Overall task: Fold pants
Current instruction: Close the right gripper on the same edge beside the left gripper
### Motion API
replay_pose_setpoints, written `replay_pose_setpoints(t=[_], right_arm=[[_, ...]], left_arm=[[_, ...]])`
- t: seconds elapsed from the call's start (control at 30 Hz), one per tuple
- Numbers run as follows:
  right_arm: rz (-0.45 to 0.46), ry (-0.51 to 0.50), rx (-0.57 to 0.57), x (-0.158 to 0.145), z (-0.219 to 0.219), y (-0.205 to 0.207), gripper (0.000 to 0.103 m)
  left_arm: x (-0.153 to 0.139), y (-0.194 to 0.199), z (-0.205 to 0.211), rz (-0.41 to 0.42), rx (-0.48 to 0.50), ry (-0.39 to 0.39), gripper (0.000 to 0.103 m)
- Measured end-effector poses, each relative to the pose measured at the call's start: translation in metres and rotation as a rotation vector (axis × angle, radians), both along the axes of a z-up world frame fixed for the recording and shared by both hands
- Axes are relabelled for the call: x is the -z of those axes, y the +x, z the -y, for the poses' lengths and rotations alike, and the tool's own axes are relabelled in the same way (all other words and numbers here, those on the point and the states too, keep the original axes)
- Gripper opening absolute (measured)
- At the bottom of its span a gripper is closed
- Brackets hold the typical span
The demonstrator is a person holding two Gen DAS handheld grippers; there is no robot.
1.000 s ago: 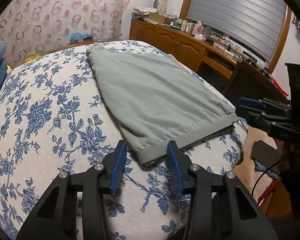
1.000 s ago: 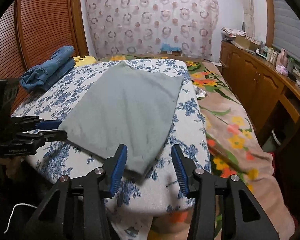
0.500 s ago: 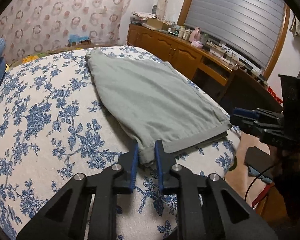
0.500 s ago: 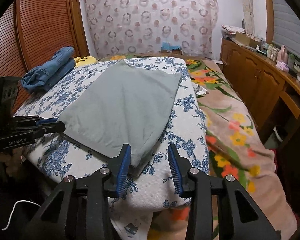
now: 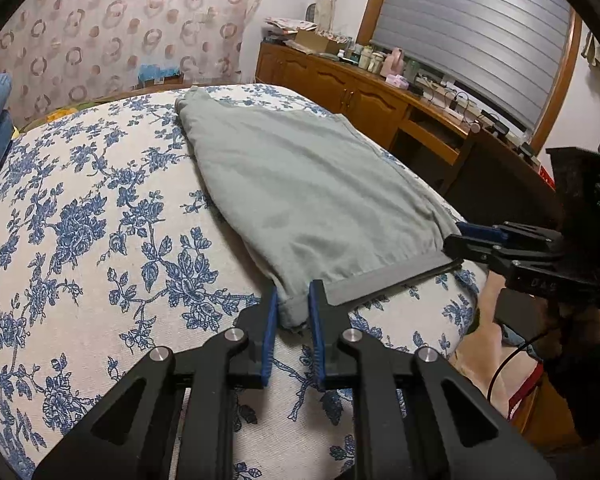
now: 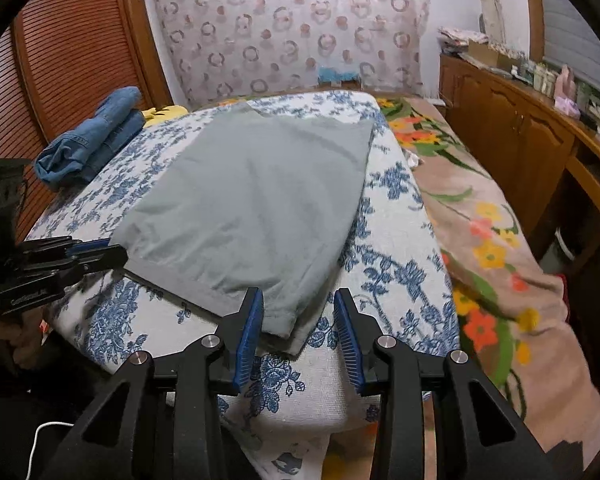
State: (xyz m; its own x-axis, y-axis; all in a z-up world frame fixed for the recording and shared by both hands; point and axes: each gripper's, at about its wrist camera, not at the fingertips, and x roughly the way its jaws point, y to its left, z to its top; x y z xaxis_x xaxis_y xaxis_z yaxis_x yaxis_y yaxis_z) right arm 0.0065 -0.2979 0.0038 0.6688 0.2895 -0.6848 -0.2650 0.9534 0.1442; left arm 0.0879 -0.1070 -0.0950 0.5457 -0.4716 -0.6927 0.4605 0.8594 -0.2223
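left gripper [image 5: 293, 312]: fingers narrowed from wide apart a second ago; now pinching the near-left hem corner of the pants [image 5: 312, 196]; closure was mostly done half a second back
right gripper [image 6: 298, 320]: fingers spread, though less than a second ago; straddling the near-right hem corner of the pants [image 6: 252, 208], left pad touching cloth, right pad clear of it; not gripping yet; seen side-on from the left camera [image 5: 466, 242] at that corner, spread unclear there
pants: grey; flat on the blue-floral sheet [image 5: 80, 220], hem at the near edge, far end toward the patterned curtain [image 6: 292, 32]
meaning: one corner secured, other about to be; likely next is right closing, then both lifting the hem toward the far end for a fold; judged early in the task
left of pants: folded jeans [image 6: 88, 140] well apart; bare sheet between
right of pants: flowered blanket [image 6: 488, 240] lower down, then wood cabinet [image 6: 512, 128] with clutter; well apart
in the way: nothing on the pants or along the fold path; risk is the right grip catching only the top layer
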Motion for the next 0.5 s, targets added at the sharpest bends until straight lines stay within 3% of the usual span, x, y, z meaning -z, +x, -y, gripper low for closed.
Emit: replay_pose_setpoints(t=[0.17,0.5], right_arm=[[-0.005,0.003,-0.03,-0.0012,-0.0057,-0.0021,0.037],[-0.011,0.056,-0.042,0.0009,-0.0026,-0.003,0.013]], left_arm=[[0.0011,0.001,-0.0005,-0.013,0.001,-0.016,0.019],[0.0021,-0.0017,0.0021,-0.01,0.012,-0.026,0.032]])
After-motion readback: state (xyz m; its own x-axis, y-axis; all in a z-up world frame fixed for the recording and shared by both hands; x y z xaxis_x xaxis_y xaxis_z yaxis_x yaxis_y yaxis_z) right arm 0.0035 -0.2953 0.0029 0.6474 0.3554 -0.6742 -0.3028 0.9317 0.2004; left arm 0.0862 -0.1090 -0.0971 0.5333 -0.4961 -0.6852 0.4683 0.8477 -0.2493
